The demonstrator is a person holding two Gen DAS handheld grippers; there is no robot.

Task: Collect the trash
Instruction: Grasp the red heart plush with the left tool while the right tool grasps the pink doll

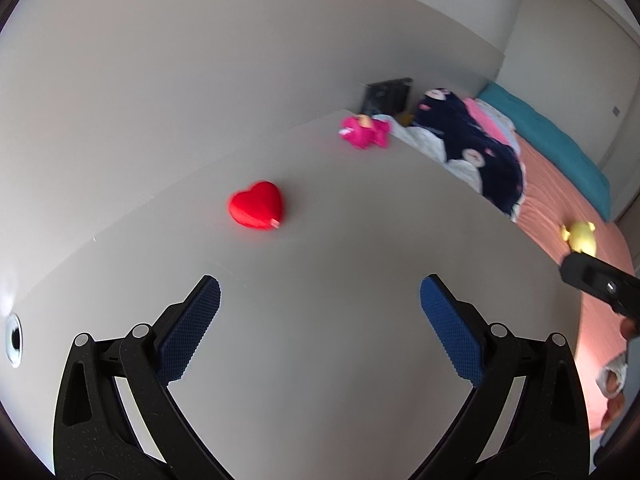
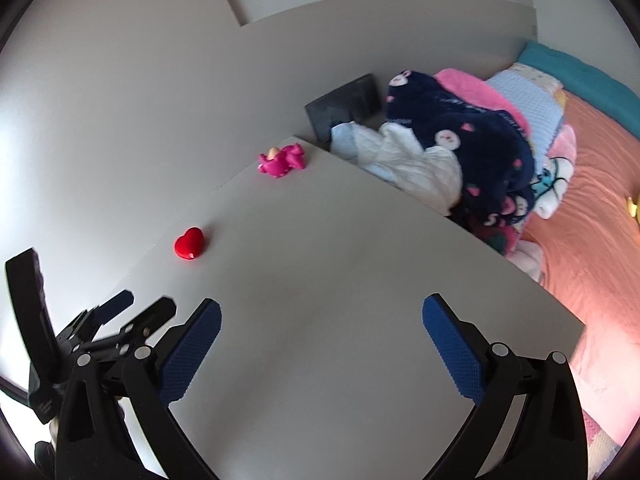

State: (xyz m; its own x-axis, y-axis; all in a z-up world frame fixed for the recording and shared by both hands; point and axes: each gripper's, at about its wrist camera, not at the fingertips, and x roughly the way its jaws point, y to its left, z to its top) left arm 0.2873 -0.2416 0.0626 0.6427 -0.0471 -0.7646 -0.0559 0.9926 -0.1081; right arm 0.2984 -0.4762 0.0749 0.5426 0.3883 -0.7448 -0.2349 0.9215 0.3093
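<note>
Left wrist view: left gripper released, jaws wide and empty over the bare table; red heart lies ahead, pink toy at the far corner, nothing between; right of the table a bed with a navy blanket and a yellow toy. Right wrist view: right gripper likewise released, empty, above the table; heart far left, pink toy beyond, dark box behind the blanket pile. No legible writing.

The smooth, matt pale grey bench carries a soft red plush heart and a fuzzy pink plush toy. The fleecy navy patterned blanket looks thick. Each gripper's matt black plastic jaws bear blue pads with a rough dimpled texture.
</note>
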